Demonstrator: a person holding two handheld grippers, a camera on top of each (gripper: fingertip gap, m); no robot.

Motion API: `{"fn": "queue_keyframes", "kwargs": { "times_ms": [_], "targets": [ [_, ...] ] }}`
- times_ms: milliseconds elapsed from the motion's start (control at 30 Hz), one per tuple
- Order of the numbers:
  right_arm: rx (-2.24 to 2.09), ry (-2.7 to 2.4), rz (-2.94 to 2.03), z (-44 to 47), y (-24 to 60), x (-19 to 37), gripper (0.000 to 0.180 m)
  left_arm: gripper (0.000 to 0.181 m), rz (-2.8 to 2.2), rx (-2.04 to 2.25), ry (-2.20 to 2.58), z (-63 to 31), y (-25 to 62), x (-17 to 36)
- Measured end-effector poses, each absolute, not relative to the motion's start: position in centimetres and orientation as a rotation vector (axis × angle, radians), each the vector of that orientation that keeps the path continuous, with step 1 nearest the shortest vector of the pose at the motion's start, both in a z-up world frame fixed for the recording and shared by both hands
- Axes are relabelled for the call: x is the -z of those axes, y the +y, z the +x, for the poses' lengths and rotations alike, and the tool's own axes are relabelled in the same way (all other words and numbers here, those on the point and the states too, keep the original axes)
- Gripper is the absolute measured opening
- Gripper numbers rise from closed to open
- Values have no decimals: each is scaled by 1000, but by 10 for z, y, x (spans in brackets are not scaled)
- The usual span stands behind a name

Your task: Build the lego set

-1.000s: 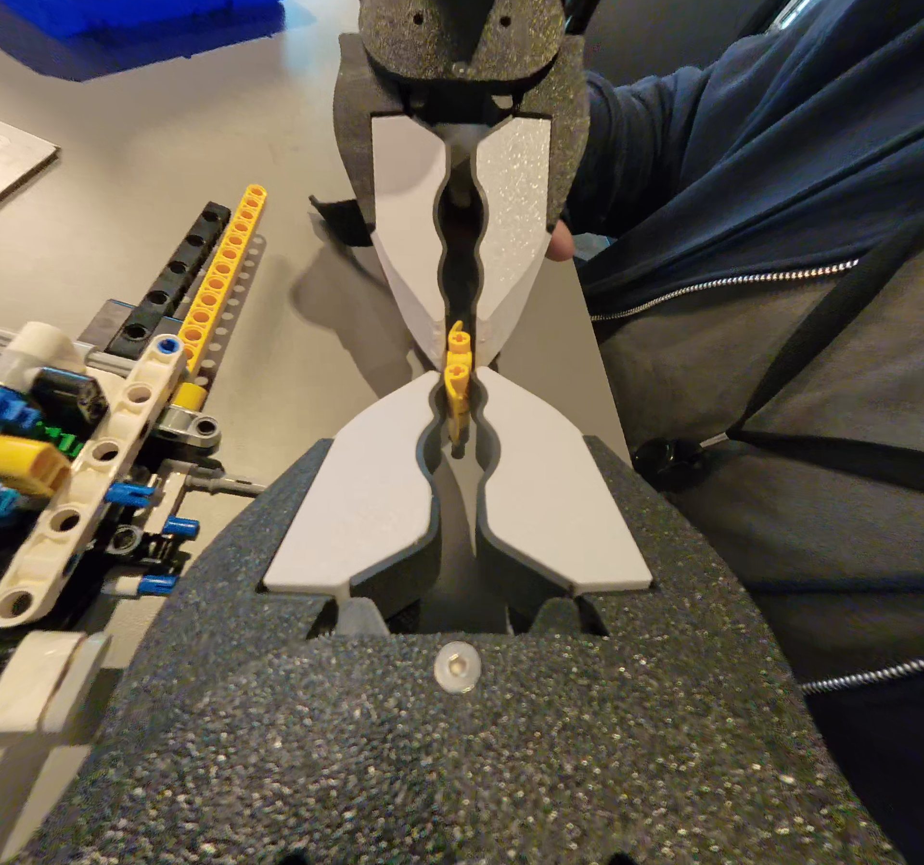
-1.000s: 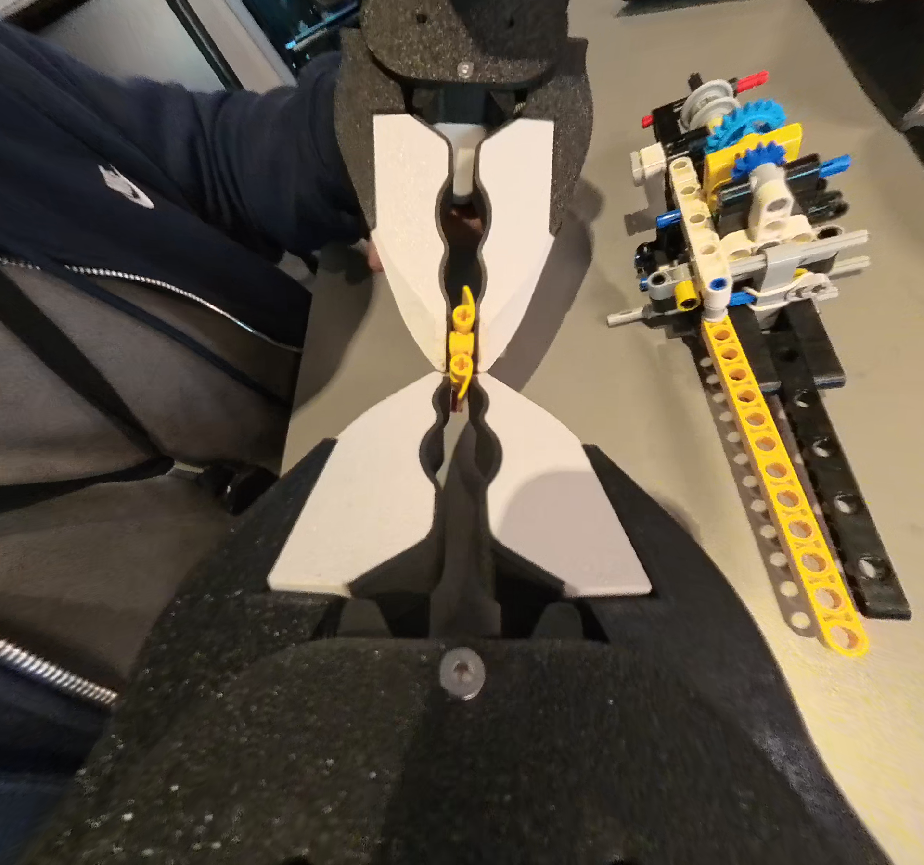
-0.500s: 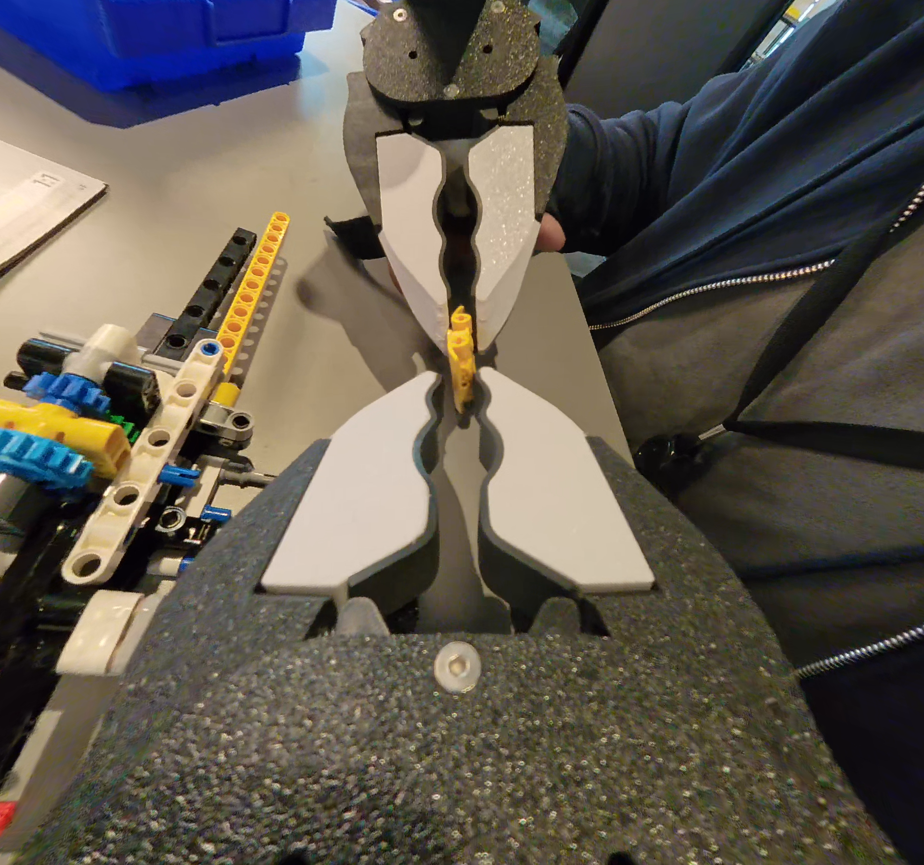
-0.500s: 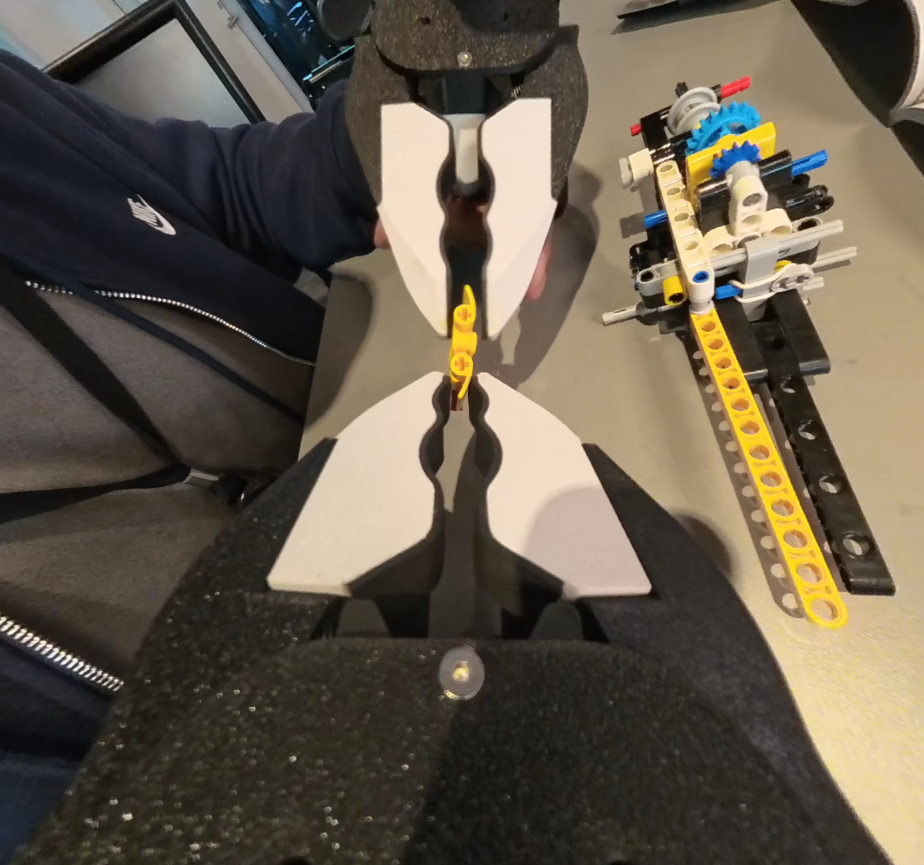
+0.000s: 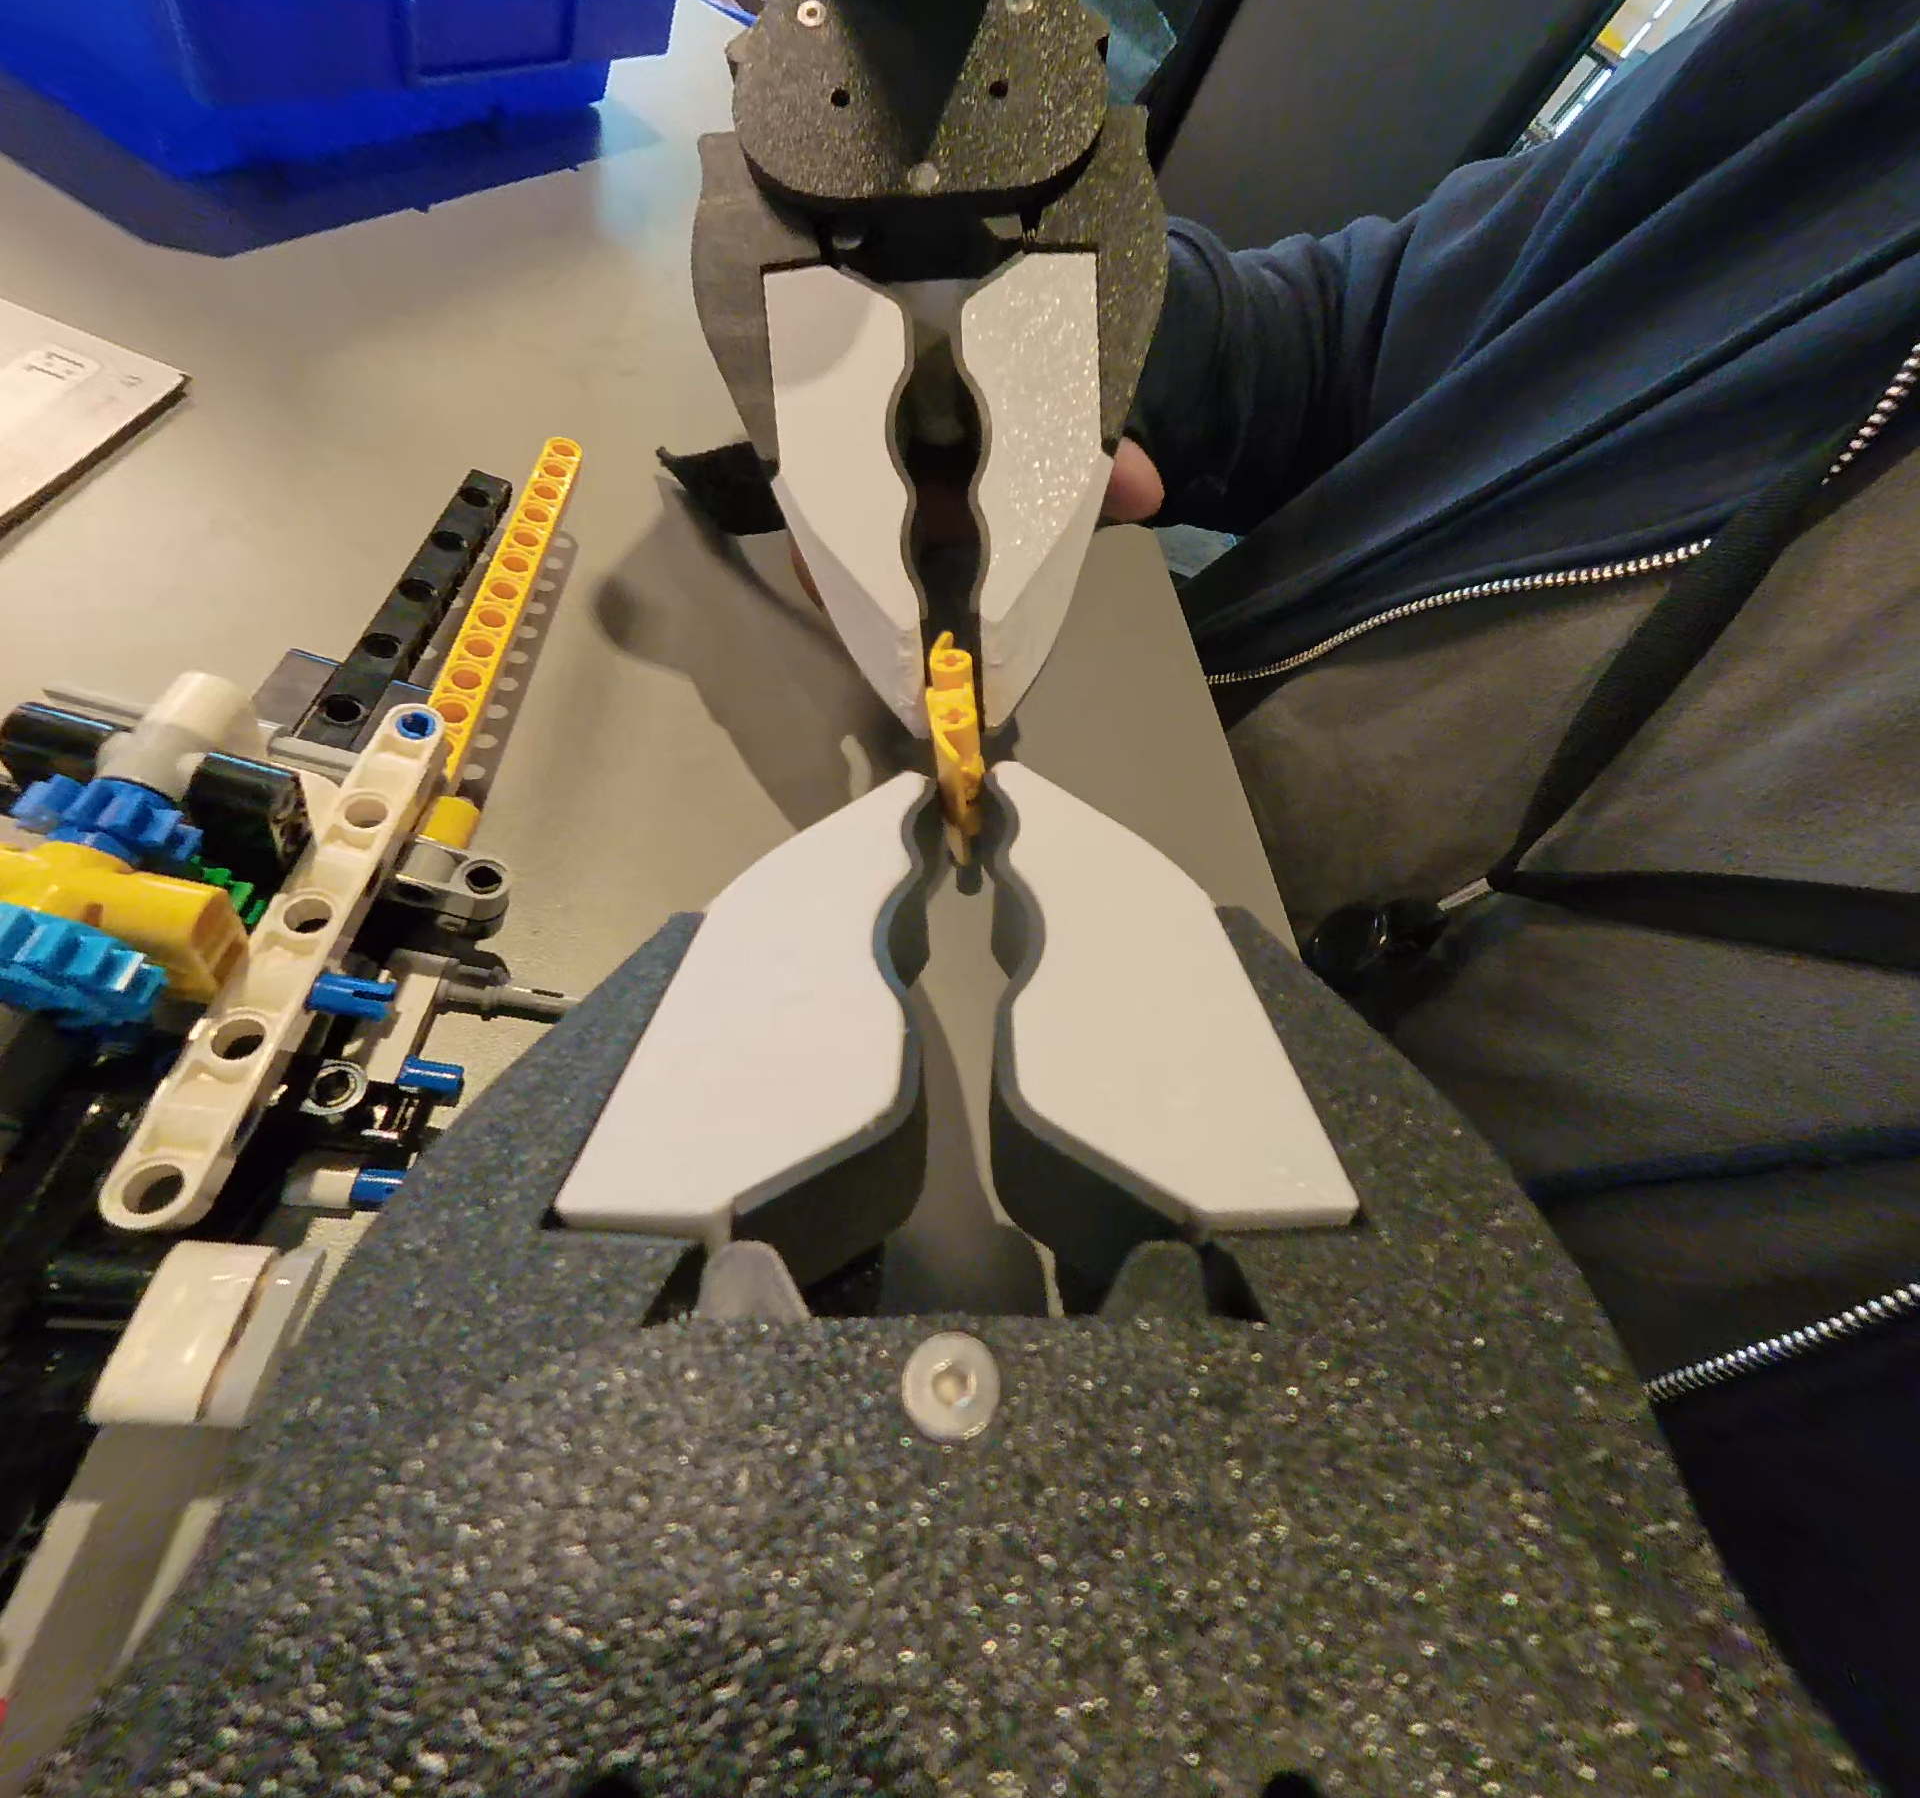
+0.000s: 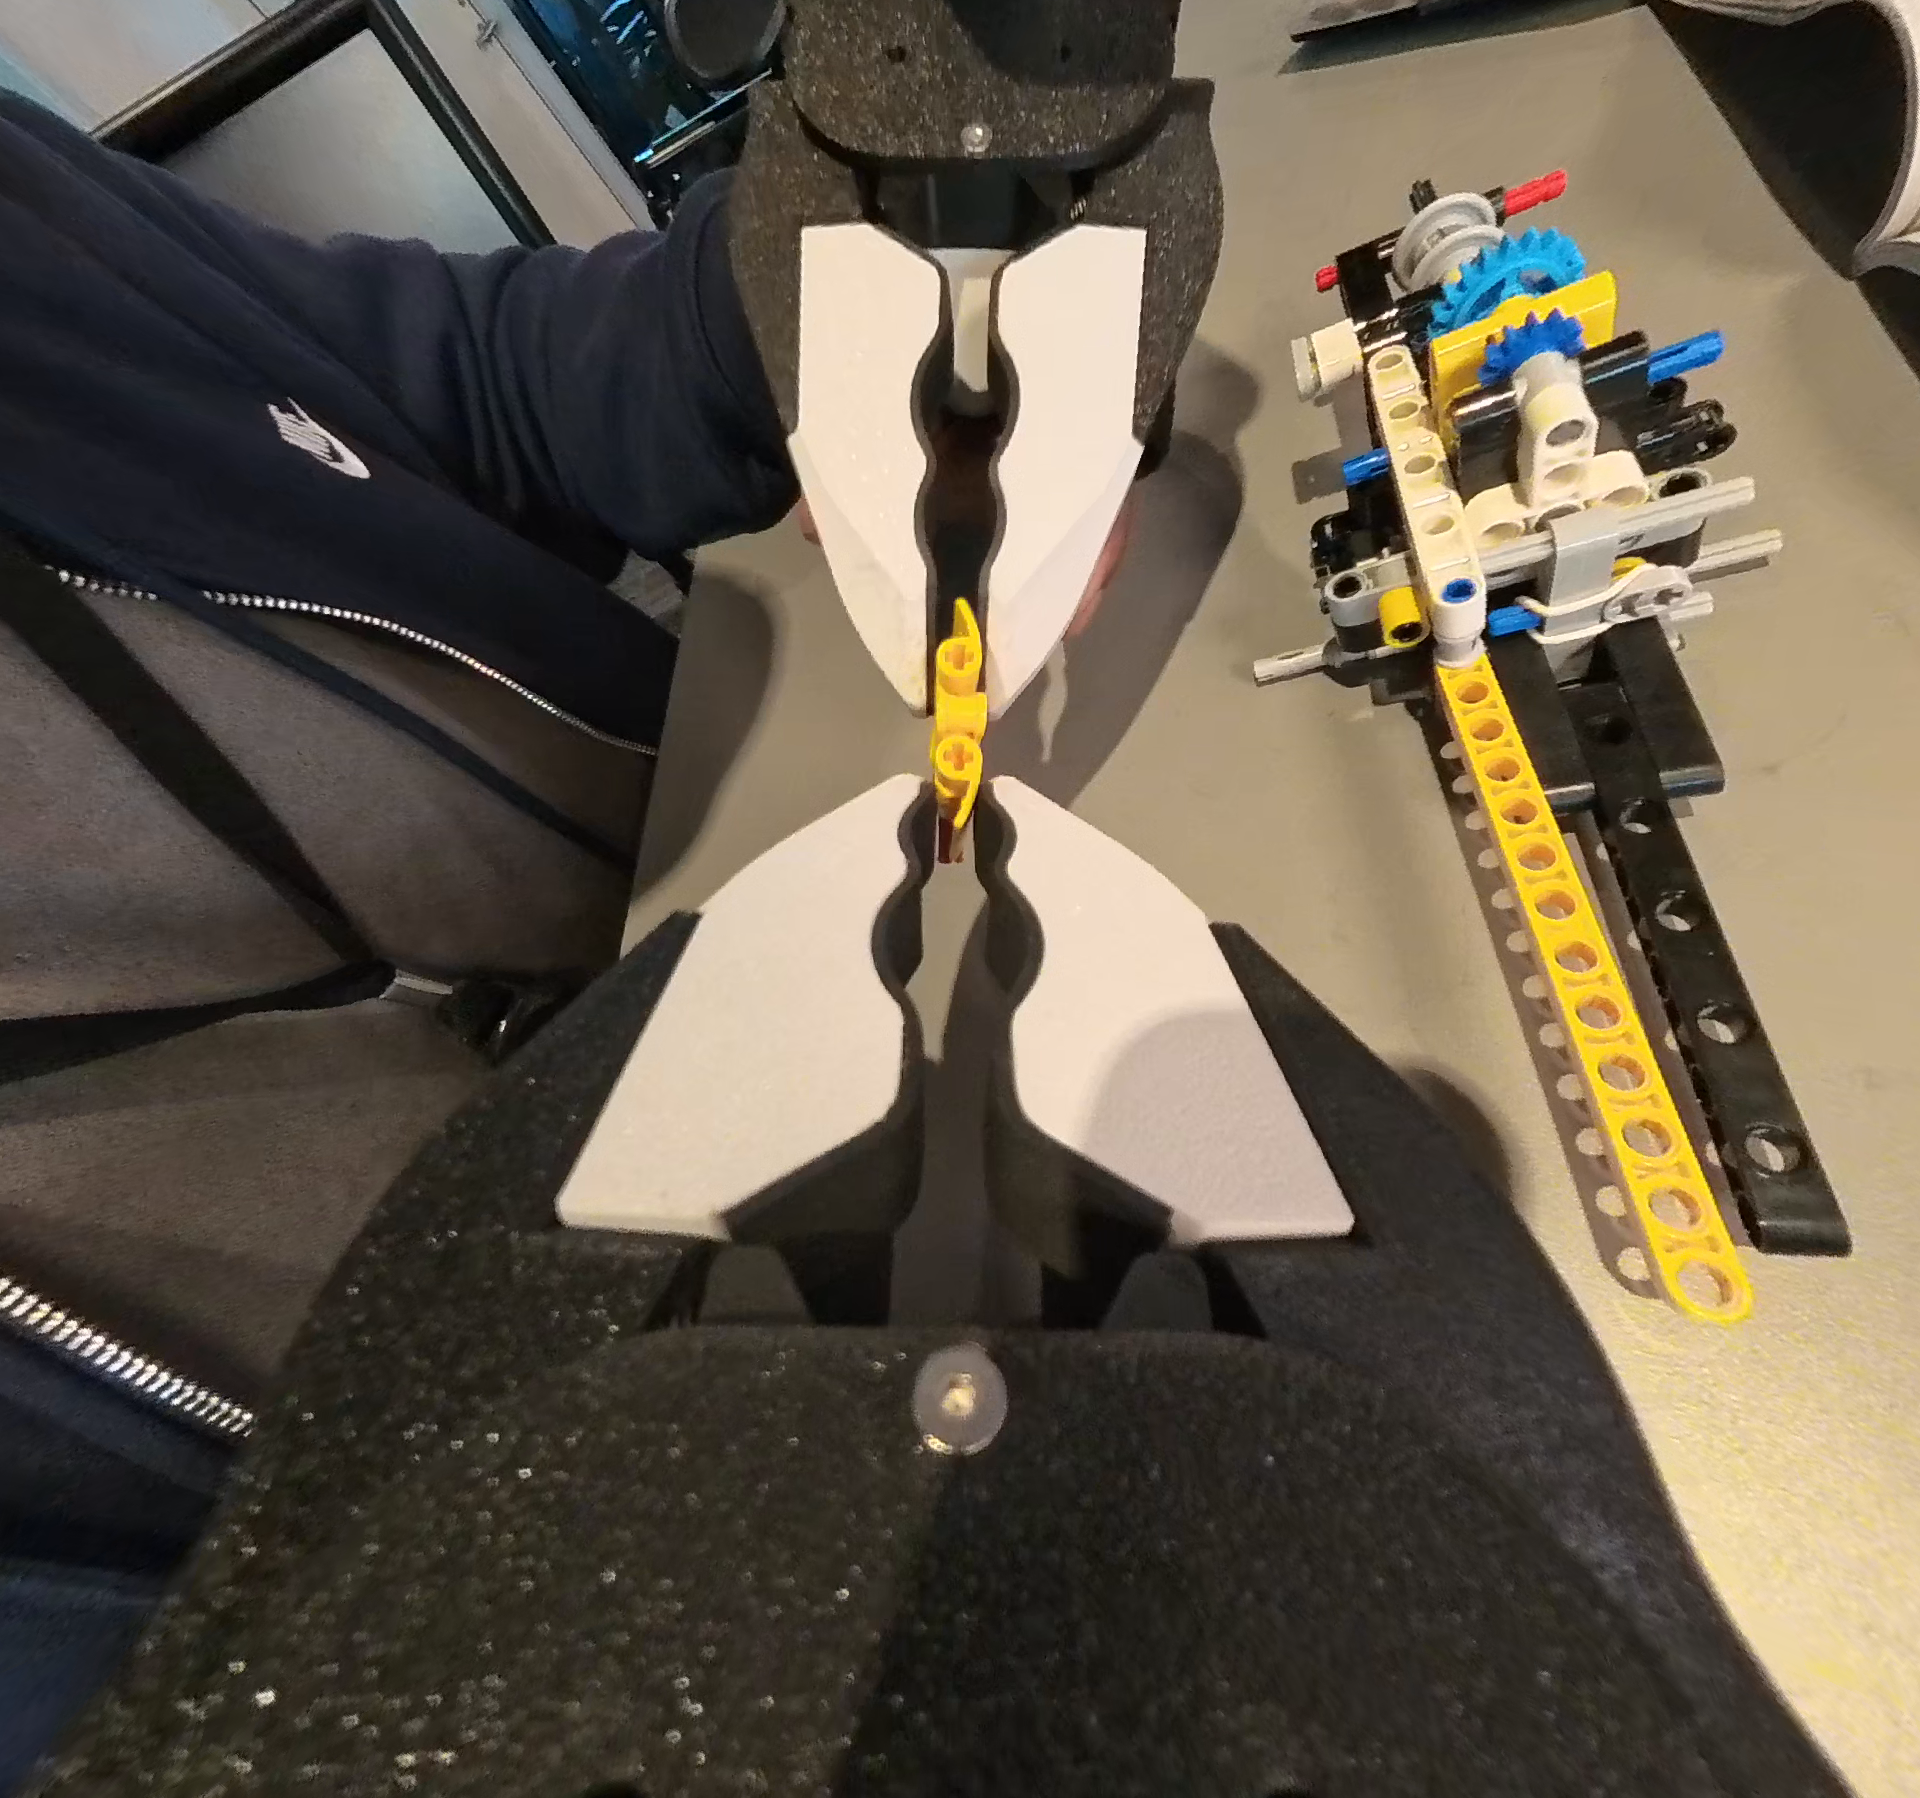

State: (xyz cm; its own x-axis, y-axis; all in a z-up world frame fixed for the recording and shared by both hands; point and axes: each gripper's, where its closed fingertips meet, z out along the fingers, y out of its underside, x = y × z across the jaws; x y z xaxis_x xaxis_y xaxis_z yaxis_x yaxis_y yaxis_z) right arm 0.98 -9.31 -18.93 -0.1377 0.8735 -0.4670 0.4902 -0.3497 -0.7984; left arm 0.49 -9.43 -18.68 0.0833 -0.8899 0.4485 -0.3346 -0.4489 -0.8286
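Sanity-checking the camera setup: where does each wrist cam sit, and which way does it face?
Left wrist view: sits on the left gripper, looks along its fingers at the facing right gripper; the lego model lies to the left on the table; navy sleeve and torso to the right.
Right wrist view: sits on the right gripper, faces the left gripper; model to the right, sleeve and torso to the left.
Shared: the small yellow piece pinched between both tips, the model, the table.

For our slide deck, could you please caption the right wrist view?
Both grippers, right and left, pinch one small yellow Lego connector beside the half-built model.
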Motion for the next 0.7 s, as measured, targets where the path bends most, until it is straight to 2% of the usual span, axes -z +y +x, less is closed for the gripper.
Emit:
{"fn": "queue_keyframes", "kwargs": {
  "times_ms": [700],
  "targets": [
    [-1510,-1539,-1781,7,-95,187,7,6,-1822,1394,1231,5,-98,186]
  ]
}}
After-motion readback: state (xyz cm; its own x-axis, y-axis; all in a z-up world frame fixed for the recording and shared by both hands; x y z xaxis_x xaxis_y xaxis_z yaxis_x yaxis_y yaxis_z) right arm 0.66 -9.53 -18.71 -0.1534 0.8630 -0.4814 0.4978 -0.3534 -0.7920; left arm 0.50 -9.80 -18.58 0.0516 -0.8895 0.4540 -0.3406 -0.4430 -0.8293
